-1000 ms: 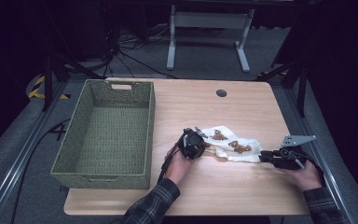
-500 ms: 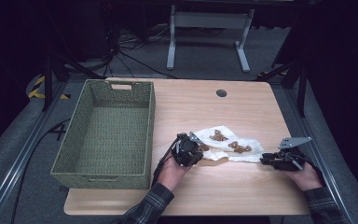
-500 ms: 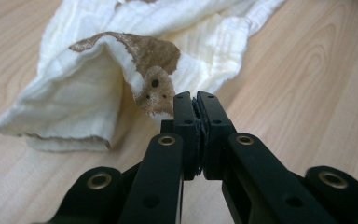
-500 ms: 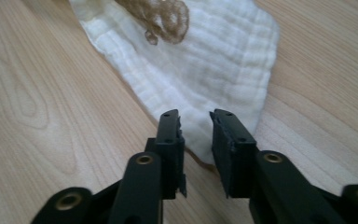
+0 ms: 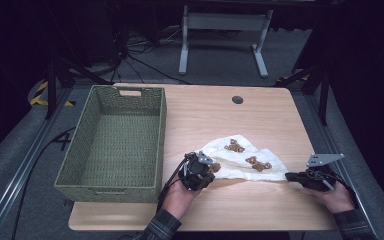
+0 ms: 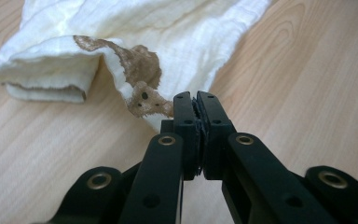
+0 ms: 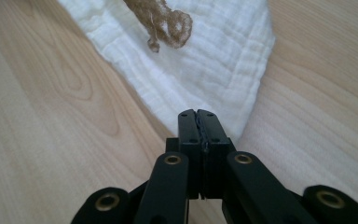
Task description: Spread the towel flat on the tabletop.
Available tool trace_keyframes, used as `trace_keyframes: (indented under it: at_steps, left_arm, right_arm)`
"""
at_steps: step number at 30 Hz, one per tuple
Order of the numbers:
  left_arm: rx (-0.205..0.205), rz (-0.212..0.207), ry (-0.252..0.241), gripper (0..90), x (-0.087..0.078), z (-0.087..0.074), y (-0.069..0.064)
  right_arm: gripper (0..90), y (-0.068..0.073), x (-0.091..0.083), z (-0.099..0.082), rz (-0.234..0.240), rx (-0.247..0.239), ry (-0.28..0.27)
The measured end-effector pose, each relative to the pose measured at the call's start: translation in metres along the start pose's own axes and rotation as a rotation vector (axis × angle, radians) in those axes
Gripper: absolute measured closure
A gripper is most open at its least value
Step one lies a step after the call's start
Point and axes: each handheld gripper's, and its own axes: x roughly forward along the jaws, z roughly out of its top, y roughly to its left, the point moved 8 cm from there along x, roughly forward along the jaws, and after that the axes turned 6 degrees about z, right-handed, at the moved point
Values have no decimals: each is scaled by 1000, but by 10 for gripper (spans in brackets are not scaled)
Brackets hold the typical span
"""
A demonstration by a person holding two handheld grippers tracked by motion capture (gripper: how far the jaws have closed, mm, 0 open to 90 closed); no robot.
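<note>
Dark room, grey floor [image 5: 25,165], possibly carpet.

The cloth [image 6: 177,28] is soft, crinkled cream muslin, matt. At its nine o'clock, the basket [image 5: 112,145] is rough woven green wicker on the smooth, pale wood-grain table [image 5: 260,112].

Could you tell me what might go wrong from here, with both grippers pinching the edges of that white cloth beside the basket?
1. The right gripper pinches only the very corner of the white muslin cloth with brown bear prints; its jaws have just closed, so the thin edge may slip out when pulled.
2. The left gripper holds a bunched, folded edge; the cloth could lift crumpled rather than flat.
3. The green woven basket stands close by the left hand, so the cloth or gripper might snag its rim.
</note>
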Motion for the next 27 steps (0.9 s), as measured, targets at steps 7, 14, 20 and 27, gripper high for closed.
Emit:
trace_keyframes:
  at_steps: [7, 14, 20, 27]
  left_arm:
    - [-2, -23, 31, 874, -12, -22, -11]
    - [-3, -8, 10, 765, -9, -26, -12]
    - [-2, 8, -11, 679, 0, -10, -5]
    - [-3, 11, -8, 652, 13, 2, 3]
  right_arm:
    - [898, 17, -13, -16, 46, 9, -14]
    - [820, 33, -14, -22, 86, -16, -15]
    - [771, 28, -10, -4, 77, -24, -45]
    - [753, 16, 2, 22, 72, -30, -56]
